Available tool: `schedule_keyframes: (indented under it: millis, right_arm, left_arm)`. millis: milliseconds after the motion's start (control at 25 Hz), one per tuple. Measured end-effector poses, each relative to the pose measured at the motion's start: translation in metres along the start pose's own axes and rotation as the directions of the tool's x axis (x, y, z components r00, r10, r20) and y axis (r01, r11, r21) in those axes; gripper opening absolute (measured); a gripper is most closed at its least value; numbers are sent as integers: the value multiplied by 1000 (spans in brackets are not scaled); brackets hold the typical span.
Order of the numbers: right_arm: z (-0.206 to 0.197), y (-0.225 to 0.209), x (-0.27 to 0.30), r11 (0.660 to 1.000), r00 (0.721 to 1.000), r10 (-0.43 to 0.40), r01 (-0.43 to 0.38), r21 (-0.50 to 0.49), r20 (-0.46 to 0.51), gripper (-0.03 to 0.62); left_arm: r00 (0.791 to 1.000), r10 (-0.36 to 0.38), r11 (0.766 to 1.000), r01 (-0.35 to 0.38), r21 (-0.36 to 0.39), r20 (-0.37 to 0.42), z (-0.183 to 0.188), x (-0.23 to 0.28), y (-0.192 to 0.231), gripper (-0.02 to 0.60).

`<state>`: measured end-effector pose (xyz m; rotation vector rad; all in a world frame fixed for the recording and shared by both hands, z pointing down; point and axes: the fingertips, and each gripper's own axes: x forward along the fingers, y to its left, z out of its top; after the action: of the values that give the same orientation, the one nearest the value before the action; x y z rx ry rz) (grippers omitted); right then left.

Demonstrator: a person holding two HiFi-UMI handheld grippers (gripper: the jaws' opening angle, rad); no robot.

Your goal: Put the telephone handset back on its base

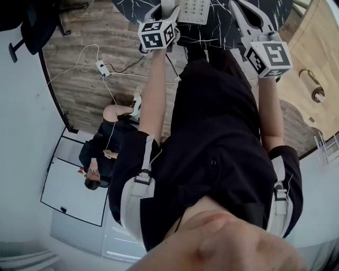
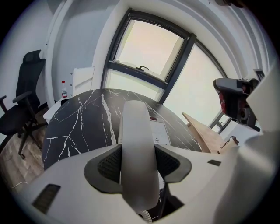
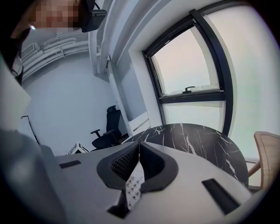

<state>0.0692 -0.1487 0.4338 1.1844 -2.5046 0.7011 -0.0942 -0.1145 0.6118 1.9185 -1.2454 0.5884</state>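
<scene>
The left tongs [image 2: 139, 154] are clamped on the white telephone handset [image 2: 136, 127], both pads pressed to its sides about mid-length, so that it runs straight out ahead of the tips with its coiled cord [image 2: 146, 215] hanging at the near end. The base [image 1: 193, 10] lies on the dark marbled counter [image 2: 78, 127], just ahead of and below these tongs, between the two pairs. The right tongs [image 3: 138, 148] are closed to a slit with the tips meeting and nothing pinched that I can make out; the keypad shows through the slit beneath them. The step in hand looks like the lowering. It should go best if the handset is turned to lie lengthwise along the cradle side of the base, brought down level so both ends seat together, and let go only once it rests. The cord seems the main nuisance, since it could catch under the handset or drag the base, so it wants to trail off the near edge. The right tongs sit close beside the base and could steady it, but may crowd the descent. Beyond both tips stands a large window [image 2: 148, 48]. An office chair [image 2: 22, 100] is well off to the left tongs' outer side, and a pale chair back [image 3: 267, 157] to the right tongs' outer side
</scene>
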Motion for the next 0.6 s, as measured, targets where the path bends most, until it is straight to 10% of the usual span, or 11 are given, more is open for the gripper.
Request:
schedule_keyframes:
  millis: [600]
  right_arm:
    - [-9,-9,12,1000,999,6,-5,22,-39,32]
  left_arm:
    - [998,41,999,-41,14,-51,-8,29,7,223]
